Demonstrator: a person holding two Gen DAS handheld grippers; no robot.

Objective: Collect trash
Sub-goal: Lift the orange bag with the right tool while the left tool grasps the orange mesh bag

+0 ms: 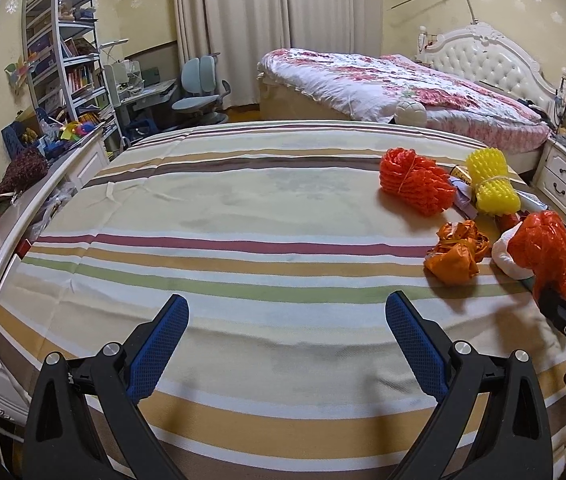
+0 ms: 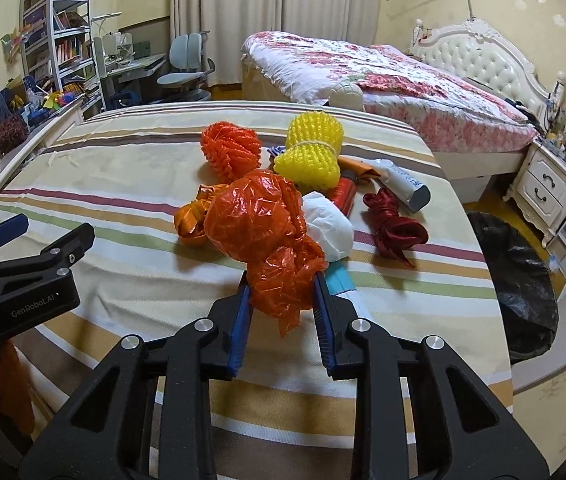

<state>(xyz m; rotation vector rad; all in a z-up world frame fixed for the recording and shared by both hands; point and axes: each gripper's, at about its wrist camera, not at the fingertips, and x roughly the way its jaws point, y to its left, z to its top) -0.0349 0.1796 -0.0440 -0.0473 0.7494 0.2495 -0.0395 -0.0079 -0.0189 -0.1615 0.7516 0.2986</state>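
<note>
Right wrist: right claw (image 2: pixel 283 284) grasping orange bag (image 2: pixel 259 220); left claw (image 1: pixel 287 312) released above striped cloth (image 1: pixel 203 216).

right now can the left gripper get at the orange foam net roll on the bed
Probably yes: the left gripper is open and empty, with bare striped cover between it and the orange foam net roll. The right gripper, shut on the orange plastic bag, stays off to the side.

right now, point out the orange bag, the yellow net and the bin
orange bag (image 2: pixel 257 216): right wrist view, crinkled upper bulge
yellow net (image 2: pixel 309 152): right wrist view, on its tied waist
bin (image 2: pixel 523 280): right wrist view, black liner beside the table
</note>
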